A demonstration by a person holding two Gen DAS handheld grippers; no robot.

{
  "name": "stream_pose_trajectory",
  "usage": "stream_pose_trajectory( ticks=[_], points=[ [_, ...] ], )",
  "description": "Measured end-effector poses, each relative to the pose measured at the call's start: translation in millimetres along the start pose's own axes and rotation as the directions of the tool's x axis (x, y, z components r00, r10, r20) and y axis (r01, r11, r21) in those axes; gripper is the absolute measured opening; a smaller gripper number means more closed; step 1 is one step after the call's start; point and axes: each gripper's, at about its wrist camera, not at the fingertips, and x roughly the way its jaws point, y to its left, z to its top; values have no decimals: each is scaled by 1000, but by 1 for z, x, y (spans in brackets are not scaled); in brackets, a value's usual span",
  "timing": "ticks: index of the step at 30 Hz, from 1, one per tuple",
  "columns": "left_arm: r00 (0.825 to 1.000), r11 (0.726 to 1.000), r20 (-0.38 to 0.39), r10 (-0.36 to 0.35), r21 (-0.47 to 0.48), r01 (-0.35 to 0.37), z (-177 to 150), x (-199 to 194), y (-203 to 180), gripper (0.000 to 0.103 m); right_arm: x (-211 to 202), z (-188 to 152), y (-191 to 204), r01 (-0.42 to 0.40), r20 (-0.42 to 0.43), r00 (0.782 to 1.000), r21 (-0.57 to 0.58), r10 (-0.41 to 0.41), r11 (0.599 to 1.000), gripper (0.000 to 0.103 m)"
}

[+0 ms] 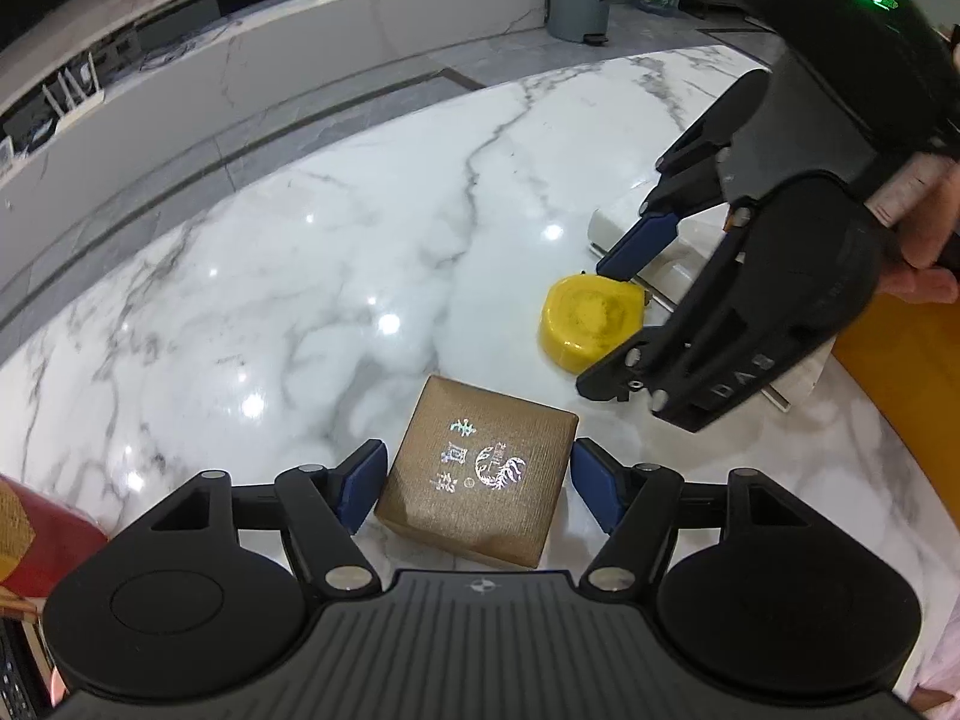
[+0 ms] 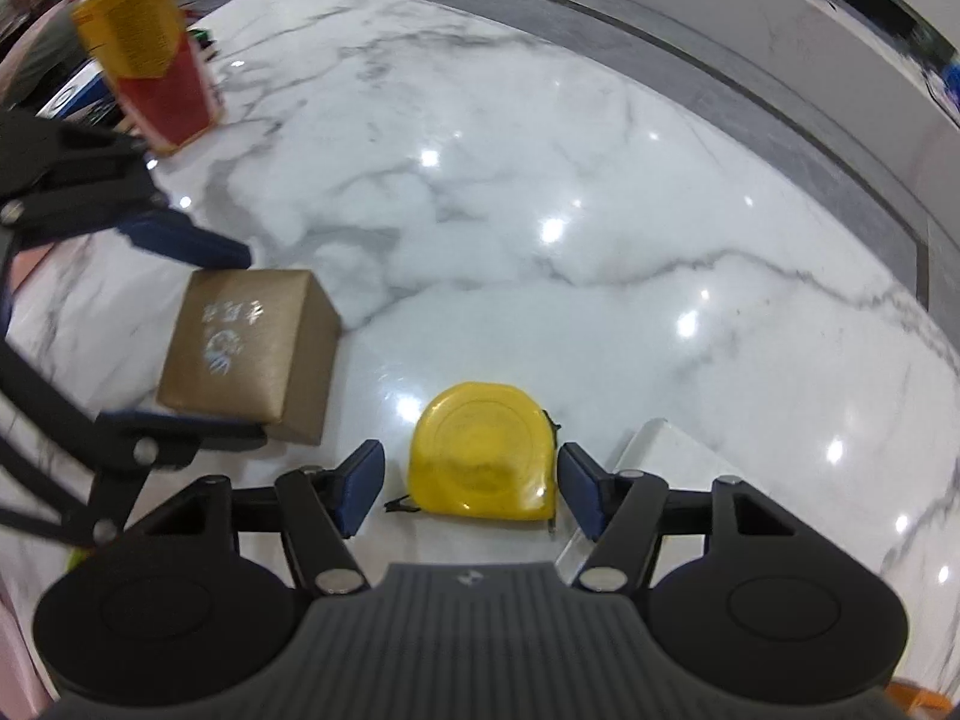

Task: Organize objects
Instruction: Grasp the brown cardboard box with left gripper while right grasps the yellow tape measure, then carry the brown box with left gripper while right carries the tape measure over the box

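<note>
Your left gripper (image 1: 474,483) stands apart, its blue pads flanking the brown gift box (image 1: 477,483) with a sliver of marble showing on each side; neither pad presses it. Your right gripper (image 2: 471,483) is likewise spread around the yellow tape measure (image 2: 483,453), which lies flat just beside the corner of a white tray (image 2: 666,450). Box and tape sit near each other but apart on the marble table (image 2: 540,180). Beyond them you have wide bare tabletop up to the curved far edge. A red-and-yellow bottle (image 2: 150,54) stands at your far left.
</note>
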Motion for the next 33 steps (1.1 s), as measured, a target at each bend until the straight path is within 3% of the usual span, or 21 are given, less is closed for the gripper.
stream_pose_trajectory(
  ticks=[4,10,17,25,33],
  points=[
    [1000,1000,-3,-6,-11,6,-1,5,1,80,4,-1,-5,-8,-13,1000,61,9,998,57],
    [1000,995,-9,25,-92,-26,-3,3,1,77,0,-6,-4,-3,6,1000,102,3,995,56],
    [996,977,75,52,-208,-35,-14,-27,-7,75,-32,-19,5,-37,61,998,128,29,991,56],
    [985,982,165,49,-189,-17,1,-87,-44,75,-107,-51,14,-61,163,986,116,42,991,56],
    [959,999,281,-29,-6,32,52,-134,-114,75,-205,-118,-21,-6,274,961,161,-39,987,56]
  ],
)
